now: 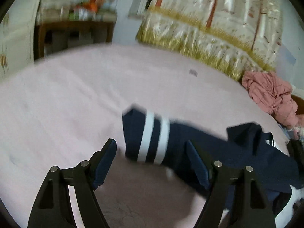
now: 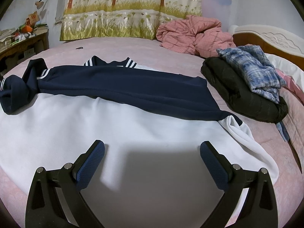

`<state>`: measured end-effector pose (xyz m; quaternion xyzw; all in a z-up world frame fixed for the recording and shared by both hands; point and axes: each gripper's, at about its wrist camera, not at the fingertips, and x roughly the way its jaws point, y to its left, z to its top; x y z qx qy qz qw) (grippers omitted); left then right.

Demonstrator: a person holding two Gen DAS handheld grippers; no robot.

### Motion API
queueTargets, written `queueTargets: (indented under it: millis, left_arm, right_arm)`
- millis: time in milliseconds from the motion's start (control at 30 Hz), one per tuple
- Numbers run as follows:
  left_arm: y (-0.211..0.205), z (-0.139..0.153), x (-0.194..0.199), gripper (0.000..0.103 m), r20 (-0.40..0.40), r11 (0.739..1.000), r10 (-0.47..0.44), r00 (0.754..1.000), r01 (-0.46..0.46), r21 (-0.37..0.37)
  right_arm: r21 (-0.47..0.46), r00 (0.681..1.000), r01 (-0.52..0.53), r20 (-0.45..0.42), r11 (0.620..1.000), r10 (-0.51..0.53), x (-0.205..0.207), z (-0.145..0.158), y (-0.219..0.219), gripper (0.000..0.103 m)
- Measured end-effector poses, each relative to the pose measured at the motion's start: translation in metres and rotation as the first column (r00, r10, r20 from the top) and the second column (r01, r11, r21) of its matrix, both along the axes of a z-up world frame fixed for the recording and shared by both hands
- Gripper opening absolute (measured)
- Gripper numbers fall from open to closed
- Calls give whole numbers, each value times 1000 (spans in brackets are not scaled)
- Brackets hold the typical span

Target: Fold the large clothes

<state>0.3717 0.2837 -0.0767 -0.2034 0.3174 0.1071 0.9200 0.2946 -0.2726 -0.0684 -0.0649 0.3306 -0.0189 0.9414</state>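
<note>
A large navy and white jacket [image 2: 123, 83] lies spread flat on the pink bed sheet [image 2: 133, 47], its white lower part [image 2: 95, 123] nearest me. My right gripper [image 2: 153, 143] hovers open over that white part with nothing between its fingers. In the blurred left wrist view, the jacket's navy sleeve [image 1: 190, 133] stretches across the sheet [image 1: 66, 104], ending in a cuff [image 1: 146, 136] with two white stripes. My left gripper [image 1: 151, 141] stands open just short of that cuff; its right finger [image 1: 197, 163] overlaps the sleeve, and the pads do not press on it.
A crumpled pink quilt [image 2: 193, 36] lies at the back of the bed. On the right a black coat [image 2: 243, 95] carries a blue plaid shirt [image 2: 252, 70], beside the headboard [image 2: 275, 41]. A cluttered wooden table [image 2: 20, 41] stands left of the bed, a patterned curtain [image 2: 123, 19] behind it.
</note>
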Motion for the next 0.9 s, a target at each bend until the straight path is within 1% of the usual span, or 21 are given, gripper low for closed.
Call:
queueTargets:
  millis: [33, 67, 100, 133, 200, 233, 267, 300, 367, 400, 433, 500, 533, 600, 633, 667, 700, 767, 800, 867, 900]
  left_arm:
    - [6, -6, 5, 73, -12, 999, -9, 1000, 8, -50]
    - [10, -9, 6, 67, -8, 996, -16, 1000, 15, -84]
    - [9, -10, 5, 60, -1, 996, -16, 1000, 16, -86]
    - [7, -8, 4, 53, 10, 997, -26, 1000, 27, -69]
    - [-9, 2, -3, 17, 48, 999, -47, 998, 47, 0]
    - [-23, 15, -13, 17, 88, 997, -52, 995, 47, 65]
    - [-34, 25, -21, 15, 125, 994, -58, 991, 46, 97]
    - [-47, 37, -32, 15, 174, 993, -78, 982, 61, 97]
    - [-72, 58, -51, 15, 244, 990, -134, 961, 119, 76]
    - [-86, 69, -59, 15, 266, 986, -162, 950, 145, 83]
    - [-109, 83, -72, 15, 294, 977, -208, 933, 182, 113]
    - [-144, 99, -90, 15, 331, 960, -274, 903, 234, 154]
    - [-169, 106, -99, 15, 350, 945, -325, 879, 285, 161]
    - [-202, 112, -107, 15, 357, 923, -385, 851, 354, 151]
    - [-226, 112, -107, 15, 351, 903, -429, 832, 405, 144]
    - [-243, 110, -107, 15, 343, 886, -462, 818, 440, 143]
    - [-266, 102, -106, 15, 322, 863, -504, 801, 485, 144]
    - [-298, 88, -106, 15, 273, 835, -550, 790, 530, 147]
    - [-314, 75, -105, 15, 242, 821, -571, 785, 554, 140]
    - [-333, 55, -106, 15, 199, 802, -597, 777, 582, 134]
    - [-340, 44, -107, 15, 172, 797, -604, 778, 589, 136]
  right_arm:
    - [-3, 1000, 1, 0, 1000, -1, 0, 0, 1, 100]
    - [-6, 1000, 1, 1, 1000, -1, -1, 0, 1, 100]
    - [-7, 1000, 2, 3, 1000, -2, -1, 0, 1, 100]
    - [-8, 1000, 2, 4, 1000, -2, -1, 0, 1, 100]
    - [-2, 1000, 1, 2, 1000, -1, -1, 0, 1, 100]
    - [-4, 1000, 1, 1, 1000, -1, -1, 0, 1, 100]
    - [-2, 1000, 1, 2, 1000, -1, -1, 0, 1, 100]
    - [-3, 1000, 1, 3, 1000, -1, -1, 0, 1, 100]
    - [-4, 1000, 1, 4, 1000, -1, -1, 0, 2, 100]
    - [-5, 1000, 1, 3, 1000, -1, -1, 1, 2, 100]
    - [-4, 1000, 1, 3, 1000, -1, -1, 1, 2, 100]
    - [-3, 1000, 2, 4, 1000, -2, -2, 1, 2, 100]
    - [-3, 1000, 2, 6, 1000, -2, -1, 1, 1, 100]
    - [3, 1000, 7, 14, 1000, -7, -3, 3, 1, 100]
    - [6, 1000, 10, 19, 1000, -10, -3, 4, 1, 100]
    - [11, 1000, 13, 23, 1000, -13, -4, 5, 0, 100]
    - [16, 1000, 16, 27, 1000, -16, -5, 5, -1, 100]
    - [29, 999, 21, 36, 999, -22, -6, 7, -3, 100]
    - [36, 999, 23, 41, 999, -25, -7, 8, -5, 100]
    - [56, 998, 25, 53, 998, -28, -8, 10, -8, 100]
    - [70, 997, 27, 64, 997, -32, -10, 12, -11, 100]
